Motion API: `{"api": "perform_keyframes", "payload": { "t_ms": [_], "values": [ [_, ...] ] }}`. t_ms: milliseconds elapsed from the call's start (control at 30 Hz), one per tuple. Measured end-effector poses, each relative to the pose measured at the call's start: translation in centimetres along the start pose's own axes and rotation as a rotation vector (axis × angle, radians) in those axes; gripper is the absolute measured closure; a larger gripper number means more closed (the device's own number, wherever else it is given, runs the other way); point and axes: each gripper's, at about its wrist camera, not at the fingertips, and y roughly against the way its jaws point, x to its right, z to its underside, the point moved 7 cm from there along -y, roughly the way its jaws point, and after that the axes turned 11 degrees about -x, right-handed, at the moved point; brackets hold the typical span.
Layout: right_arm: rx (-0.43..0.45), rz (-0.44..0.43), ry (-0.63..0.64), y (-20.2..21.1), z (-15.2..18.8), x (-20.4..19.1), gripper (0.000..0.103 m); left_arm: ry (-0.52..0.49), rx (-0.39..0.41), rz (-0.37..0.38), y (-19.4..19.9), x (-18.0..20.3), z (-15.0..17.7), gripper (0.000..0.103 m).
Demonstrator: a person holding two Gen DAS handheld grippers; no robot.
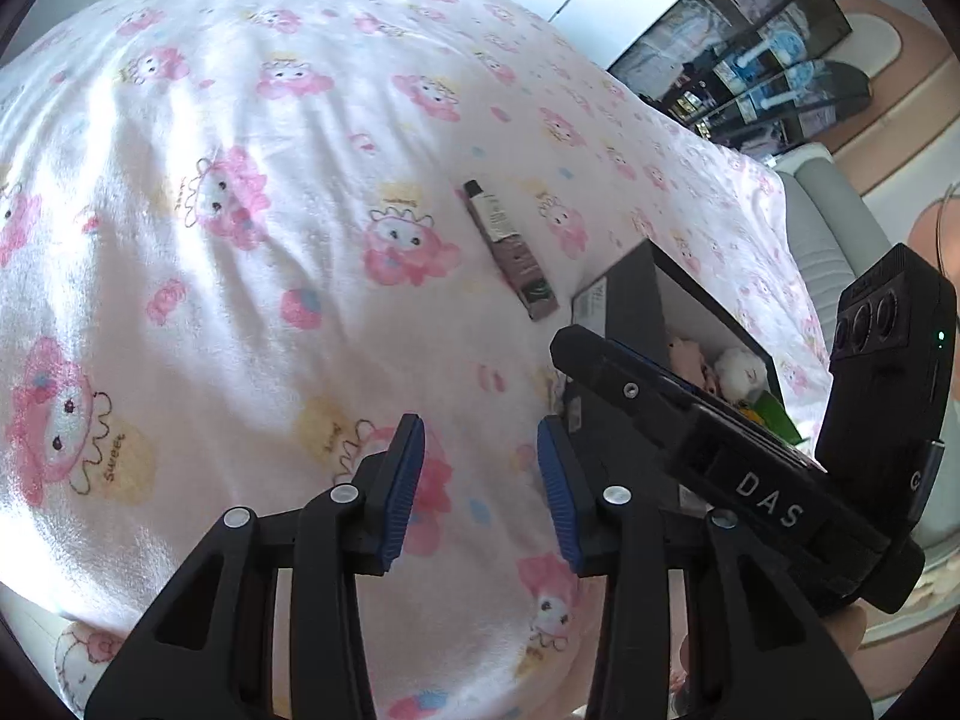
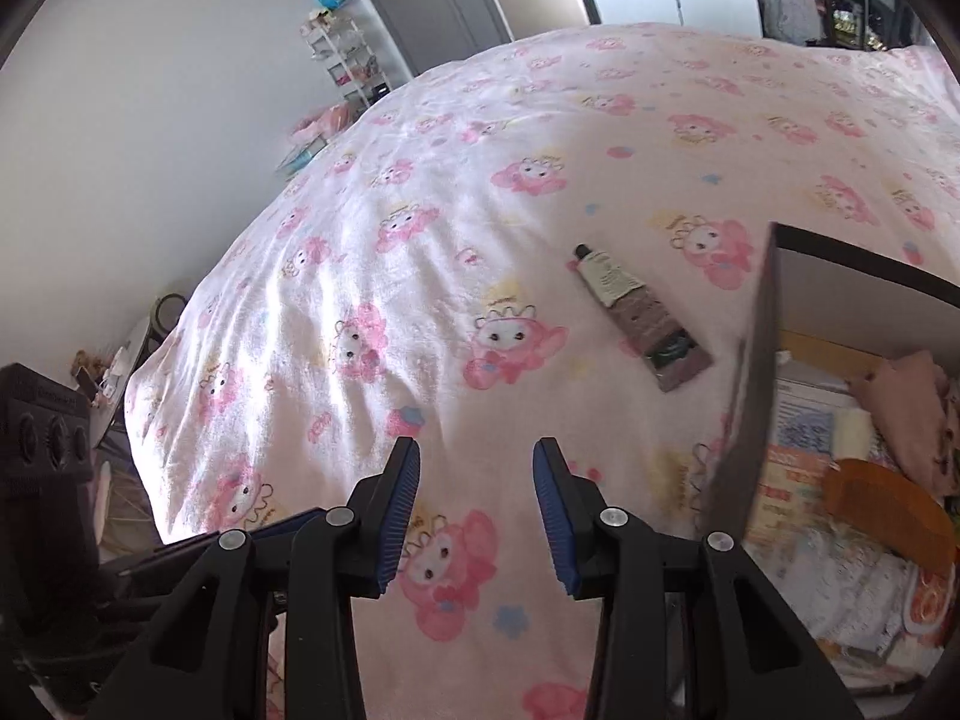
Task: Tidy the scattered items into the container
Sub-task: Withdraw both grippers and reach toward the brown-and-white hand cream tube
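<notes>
A brown-and-cream cosmetic tube (image 1: pixel 509 246) with a black cap lies on the pink patterned bedspread, just left of a black open box (image 1: pixel 624 294). It also shows in the right wrist view (image 2: pixel 642 315), left of the box wall (image 2: pixel 750 396). The box holds a white plush (image 1: pixel 741 369), a wooden comb (image 2: pixel 882 504), a pink item and packets. My left gripper (image 1: pixel 480 480) is open and empty, above the bedspread, short of the tube. My right gripper (image 2: pixel 476 492) is open and empty, beside the box; its body (image 1: pixel 750 480) crosses the left wrist view.
The bedspread (image 2: pixel 420 240) covers the whole bed. A white shelf rack (image 2: pixel 348 60) and a door stand by the far wall. A grey padded bench (image 1: pixel 828 240) and a display cabinet (image 1: pixel 750 48) lie past the bed's right side.
</notes>
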Motion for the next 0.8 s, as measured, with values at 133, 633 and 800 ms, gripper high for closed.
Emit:
{"api": "perform_keyframes", "payload": {
  "t_ms": [133, 633, 800],
  "values": [
    [-0.060, 0.105, -0.074, -2.7, -3.3, 1.7, 0.067, 0.064, 0.010, 0.022, -2.1, -2.1, -3.6, 0.062],
    [-0.300, 0.443, -0.282, -10.9, -8.1, 11.4, 0.050, 0.062, -0.077, -0.055, -8.8, -4.8, -7.7, 0.062],
    [-0.287, 0.555, -0.192, -11.6, -9.0, 11.5, 0.039, 0.088, -0.093, -0.010, -9.3, -5.3, -8.2, 0.062]
  ]
}}
